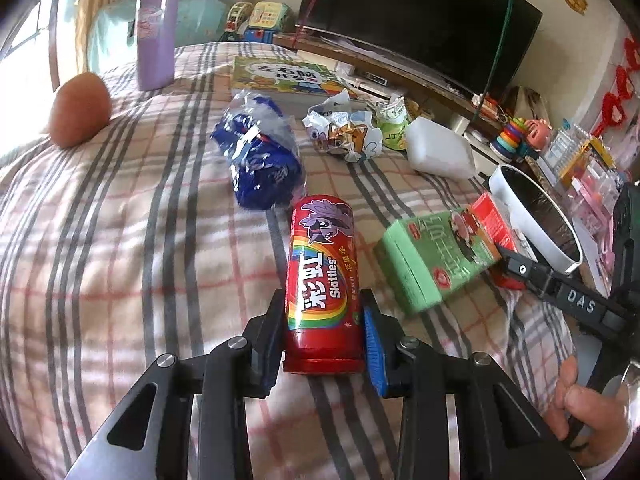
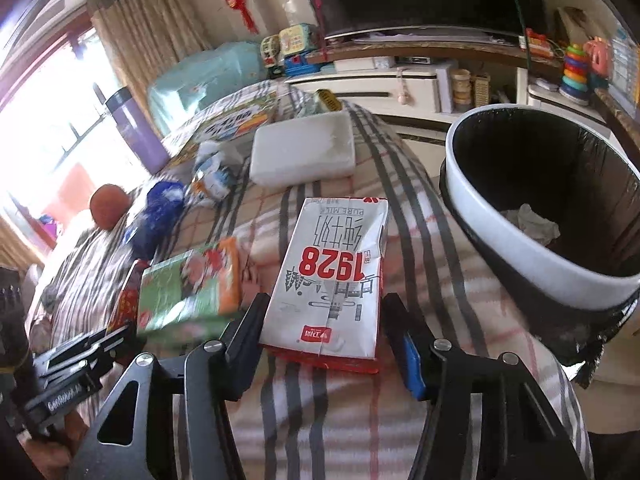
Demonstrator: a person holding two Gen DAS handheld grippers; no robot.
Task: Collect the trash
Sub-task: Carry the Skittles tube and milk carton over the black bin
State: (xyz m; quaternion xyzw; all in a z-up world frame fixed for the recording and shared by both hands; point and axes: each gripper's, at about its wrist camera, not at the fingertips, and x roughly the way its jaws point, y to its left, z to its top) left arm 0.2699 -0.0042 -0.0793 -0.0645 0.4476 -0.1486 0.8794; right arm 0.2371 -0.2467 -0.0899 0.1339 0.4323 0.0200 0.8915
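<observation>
Left gripper (image 1: 322, 322) clenched on Skittles tube (image 1: 323, 280), right gripper (image 2: 320, 322) released around milk carton (image 2: 332, 276) by bed edge: risk of tube slipping, carton missing bin (image 2: 508, 240).

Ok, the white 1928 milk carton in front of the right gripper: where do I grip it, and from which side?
Grip the milk carton across its narrow width, near the end closest to you, coming straight in from that end. It lies flat on the plaid cover, lengthwise along the right gripper, whose open fingers already flank its long sides. The bin is close on the right.
</observation>
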